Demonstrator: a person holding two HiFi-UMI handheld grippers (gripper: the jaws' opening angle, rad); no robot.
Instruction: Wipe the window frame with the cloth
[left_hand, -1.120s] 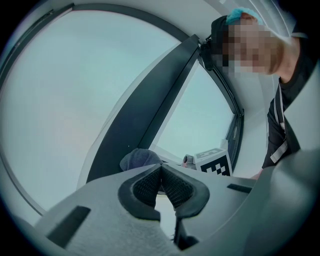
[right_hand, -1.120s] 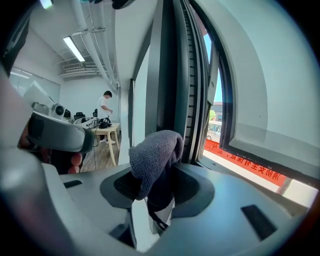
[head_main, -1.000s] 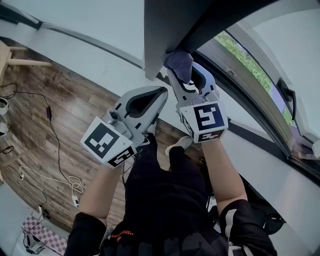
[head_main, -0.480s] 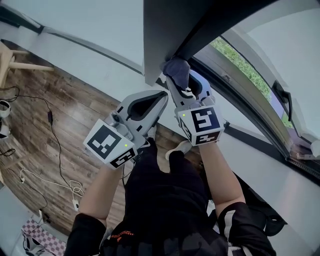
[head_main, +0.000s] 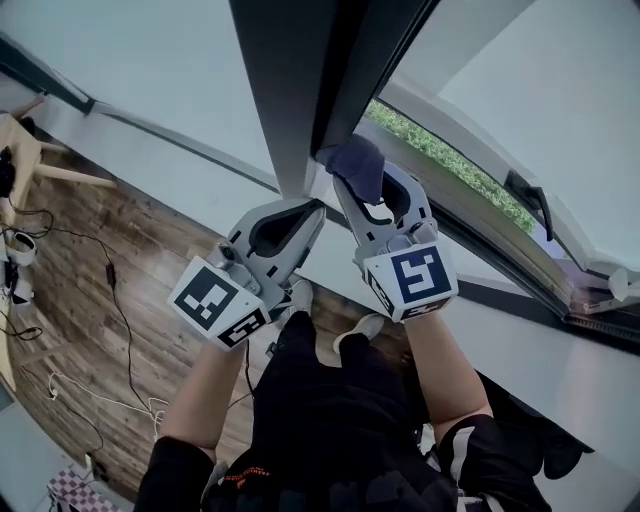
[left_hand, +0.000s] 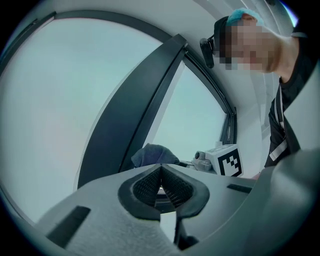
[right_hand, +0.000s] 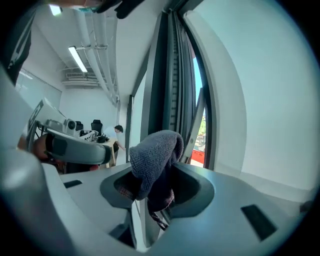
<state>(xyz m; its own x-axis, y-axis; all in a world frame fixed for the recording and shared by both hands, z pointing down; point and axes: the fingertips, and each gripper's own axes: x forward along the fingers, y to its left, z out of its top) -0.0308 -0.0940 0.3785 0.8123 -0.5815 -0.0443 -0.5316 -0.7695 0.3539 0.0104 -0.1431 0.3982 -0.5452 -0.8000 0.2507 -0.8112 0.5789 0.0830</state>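
Pinching bunched dark cloth, right gripper points it to 11 o'clock at window frame running 1 to 7 o'clock, left gripper pressed together, empty

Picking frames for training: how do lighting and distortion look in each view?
Head view: evenly daylit, window frame dark. Left gripper view: fisheye bends the frame, corners vignetted. Right gripper view: cloth sharp, same fisheye.
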